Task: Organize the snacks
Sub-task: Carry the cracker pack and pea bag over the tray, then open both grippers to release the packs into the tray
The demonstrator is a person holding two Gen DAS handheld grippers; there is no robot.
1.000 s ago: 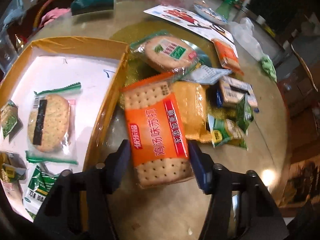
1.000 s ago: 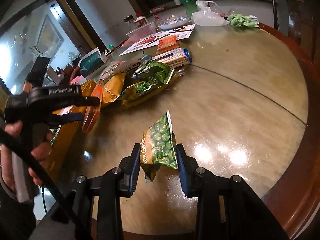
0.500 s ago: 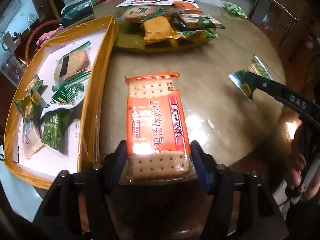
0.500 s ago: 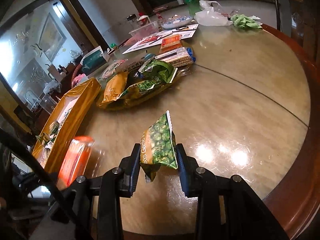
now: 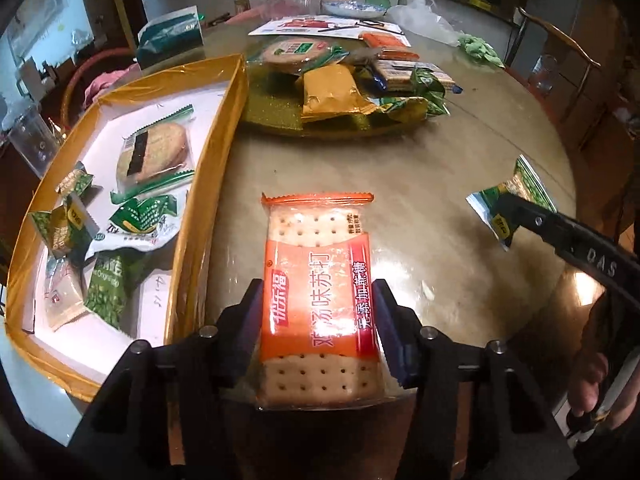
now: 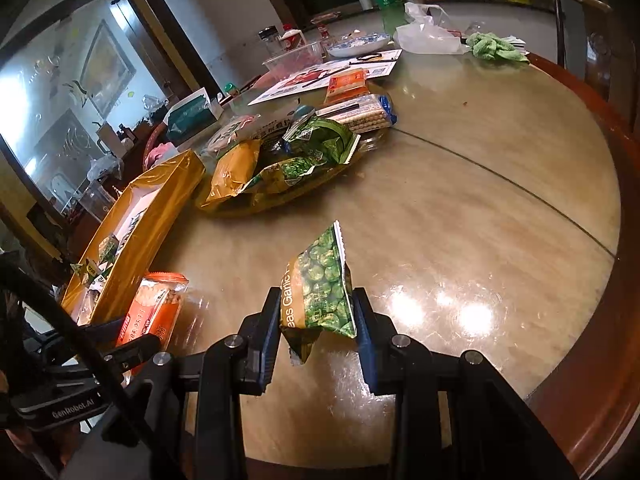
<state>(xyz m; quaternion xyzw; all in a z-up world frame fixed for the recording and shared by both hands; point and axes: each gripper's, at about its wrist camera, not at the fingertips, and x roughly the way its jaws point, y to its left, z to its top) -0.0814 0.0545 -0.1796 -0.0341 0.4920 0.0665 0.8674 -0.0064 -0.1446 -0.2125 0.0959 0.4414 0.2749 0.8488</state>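
Note:
My left gripper point(image 5: 318, 320) is shut on an orange cracker pack point(image 5: 318, 280) and holds it above the table, just right of the golden tray point(image 5: 208, 184). The pack also shows in the right wrist view point(image 6: 154, 308). The tray holds a round biscuit pack point(image 5: 154, 154) and several small green snack bags point(image 5: 136, 220). My right gripper point(image 6: 316, 316) is shut on a green pea bag point(image 6: 320, 288), held upright over the table. That bag shows at the right of the left wrist view point(image 5: 512, 204). A pile of loose snacks point(image 5: 344, 88) lies on a golden mat further back.
The round wooden table point(image 6: 480, 200) has a raised brown rim point(image 6: 600, 360) at the right. At the back are a flyer point(image 5: 320, 26), a blue plate point(image 6: 358, 44), a white plastic bag point(image 6: 428, 32), a green cloth point(image 6: 496, 46) and bottles. A tissue box point(image 5: 170, 36) stands behind the tray.
My left gripper has drawn back from the snack pile with the cracker pack, toward the near table edge beside the tray. My right gripper has held still with the pea bag.

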